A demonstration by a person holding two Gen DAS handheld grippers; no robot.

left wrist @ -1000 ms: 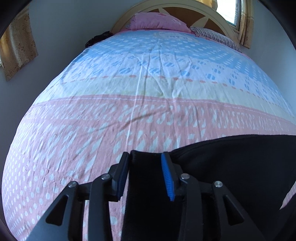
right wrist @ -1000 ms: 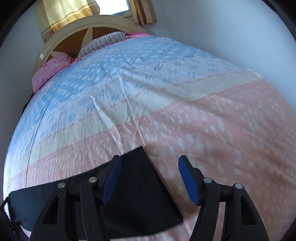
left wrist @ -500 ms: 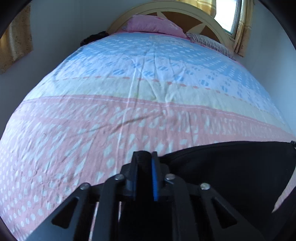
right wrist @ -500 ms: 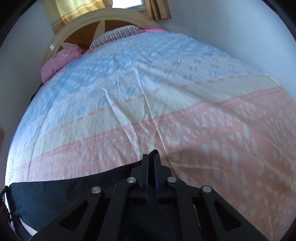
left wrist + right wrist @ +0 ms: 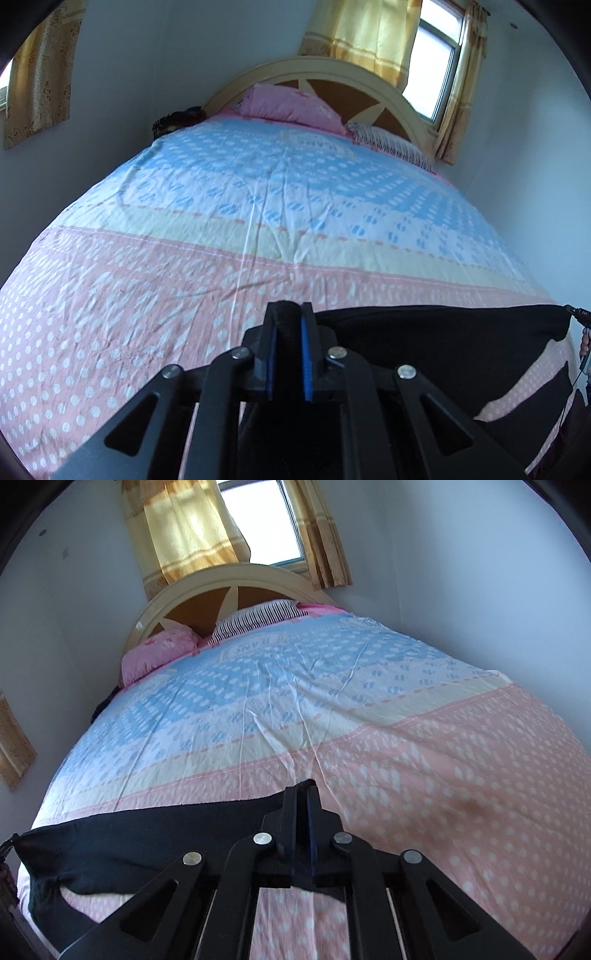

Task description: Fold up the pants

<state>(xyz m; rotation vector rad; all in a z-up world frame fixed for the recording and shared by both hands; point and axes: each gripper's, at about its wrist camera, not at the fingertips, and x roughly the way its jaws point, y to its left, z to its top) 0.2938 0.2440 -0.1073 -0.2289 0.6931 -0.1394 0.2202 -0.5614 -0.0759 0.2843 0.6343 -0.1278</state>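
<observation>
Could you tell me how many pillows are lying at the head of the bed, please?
2. A pink pillow lies on the left side against the headboard, and a striped pillow lies beside it toward the window side. Others could be hidden behind them.

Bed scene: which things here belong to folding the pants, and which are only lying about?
Belong to the job:
- black pants, stretched between both claws
- left claw, shut on the pants
- right claw, shut on the pants
- patterned bedsheet, the work surface

Only lying about:
- pink pillow
- striped pillow
- headboard
- yellow curtains
</observation>
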